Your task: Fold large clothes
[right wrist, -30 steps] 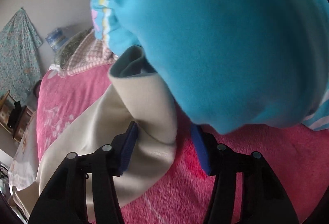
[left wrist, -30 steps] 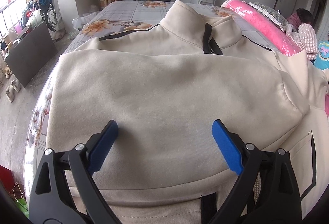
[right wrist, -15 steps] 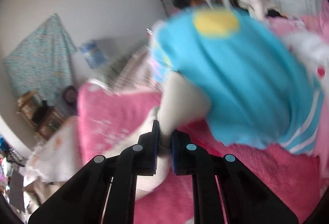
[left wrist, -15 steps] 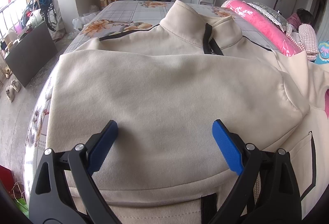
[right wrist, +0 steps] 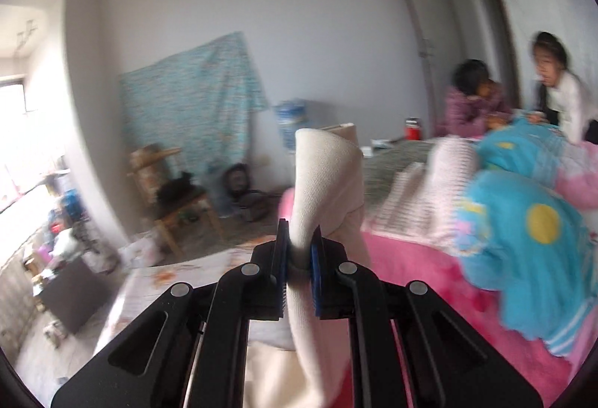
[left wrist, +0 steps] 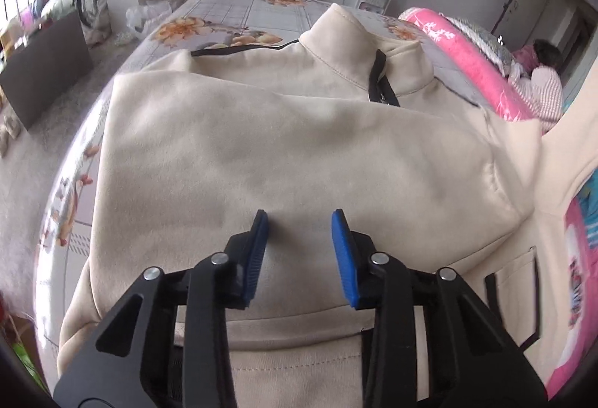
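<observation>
Below and ahead of the left hand-held gripper [left wrist: 300,221], a large cream fleece sweatshirt with black trim [left wrist: 284,153] is spread on a bed covered by a grey checked sheet printed with orange flowers [left wrist: 239,11]. One cream sleeve is laid across the chest, and the stand-up collar with its black zip lies at the far end, away from the fingertips. The jaws of this hand-held gripper are seen closing, part-way narrowed, with the blue pads [left wrist: 342,232] set just over the folded sleeve; whether the pads touch the fabric cannot be told, and no fold of cloth is seen pinched between them. To the right of it, more cream fabric rises up out of the picture.

Between the fingers of the right hand-held gripper [right wrist: 299,254], a cream ribbed cuff [right wrist: 321,176] of the same garment is clamped, the jaws nearly shut on it. The cuff stands up above the pads, and the rest of the sleeve hangs down beneath them toward the bed. To the right of this hand-held gripper lie a pink fleece blanket [right wrist: 411,281] and a bright blue garment with a yellow circle [right wrist: 523,243]. Further off to the right, two persons [right wrist: 474,94] are seen at the far side of the bed, blurred.
</observation>
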Demonstrator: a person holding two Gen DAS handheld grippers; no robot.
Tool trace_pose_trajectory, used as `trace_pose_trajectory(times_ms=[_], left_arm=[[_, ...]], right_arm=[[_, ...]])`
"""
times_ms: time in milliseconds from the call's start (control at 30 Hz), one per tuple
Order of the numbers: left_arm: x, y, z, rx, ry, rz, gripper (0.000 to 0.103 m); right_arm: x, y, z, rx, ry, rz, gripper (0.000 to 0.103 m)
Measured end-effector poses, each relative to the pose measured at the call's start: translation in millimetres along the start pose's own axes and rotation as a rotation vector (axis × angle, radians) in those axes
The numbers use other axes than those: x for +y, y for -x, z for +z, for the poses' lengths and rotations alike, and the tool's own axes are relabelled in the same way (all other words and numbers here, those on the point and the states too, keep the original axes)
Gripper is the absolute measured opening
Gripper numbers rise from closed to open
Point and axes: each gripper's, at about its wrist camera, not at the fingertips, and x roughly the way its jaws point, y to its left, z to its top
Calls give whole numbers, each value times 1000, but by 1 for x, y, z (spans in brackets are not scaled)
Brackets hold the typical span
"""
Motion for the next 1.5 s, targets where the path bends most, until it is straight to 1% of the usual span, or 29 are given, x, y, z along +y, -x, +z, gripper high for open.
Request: trace_pose_trajectory(times_ms=[33, 100, 200, 267, 300, 333, 367, 400, 433, 500, 533, 600, 700, 767, 800, 833, 900, 933, 1000, 1100, 1233, 1300, 1333, 1367, 1433, 1467, 1500], left_arm=[[5, 3, 0, 0, 24, -19, 28], [13, 16, -3, -23, 51, -35, 27], [20, 36, -9, -52, 49, -49, 27], [28, 51, -14, -71, 51, -56, 27], [32, 58, -17, -79, 55, -59, 27], [36, 65, -19, -85, 61, -65, 27], [40, 70, -22, -88, 67, -71, 27], [44, 76, -24, -91, 72, -73, 27], [48, 79, -26, -91, 75, -74, 27], [54, 86, -30, -89, 80, -74, 27], [57, 89, -31, -88, 82, -72, 27], [62, 91, -31, -85, 81, -79, 27], [68, 90, -21, -79, 90, -92, 28], [73, 83, -11, -61, 121, -100, 32], [76, 77, -5, -53, 146, -111, 35], [81, 69, 3, -46, 173, -119, 36], [88, 50, 17, -27, 204, -82, 36], [90, 41, 24, -16, 210, -65, 36], [94, 22, 33, 19, 219, -34, 36], [96, 3, 40, 59, 209, 2, 36], [93, 0, 43, 50, 189, 38, 35], [89, 0, 43, 41, 185, 67, 32], [87, 0, 42, 37, 176, 88, 26], [87, 1, 43, 33, 166, 102, 24], [84, 3, 42, 19, 143, 115, 13], [82, 4, 42, 15, 124, 106, 8], [79, 5, 42, 16, 97, 91, 5]], right_arm=[[15, 1, -1, 2, 6, 35, 11], [49, 2, -3, 12, 16, 125, 11], [106, 5, -16, 46, 61, 279, 11], [147, 5, -33, 88, 103, 380, 11], [173, 2, -49, 130, 140, 451, 13], [192, 0, -62, 167, 162, 501, 18], [212, -5, -80, 226, 186, 562, 24], [229, -11, -99, 293, 210, 620, 43], [244, -15, -120, 355, 234, 661, 52], [257, -22, -157, 430, 283, 688, 52], [259, -23, -170, 451, 300, 693, 52], [251, -27, -191, 479, 328, 669, 52], [228, -29, -205, 495, 342, 593, 53], [202, -31, -208, 493, 329, 522, 60], [182, -34, -207, 488, 312, 471, 64], [161, -35, -207, 486, 296, 426, 65], [126, -36, -210, 496, 281, 361, 66], [112, -42, -212, 507, 286, 326, 66], [89, -46, -227, 549, 319, 280, 66], [72, -45, -251, 609, 405, 234, 66], [65, -47, -281, 635, 536, 170, 66], [68, -46, -288, 636, 588, 144, 65], [71, -49, -293, 631, 629, 114, 62], [72, -47, -295, 625, 658, 94, 57], [78, -52, -302, 628, 711, 64, 36], [80, -54, -305, 633, 728, 51, 30], [82, -54, -305, 629, 744, 35, 20]])
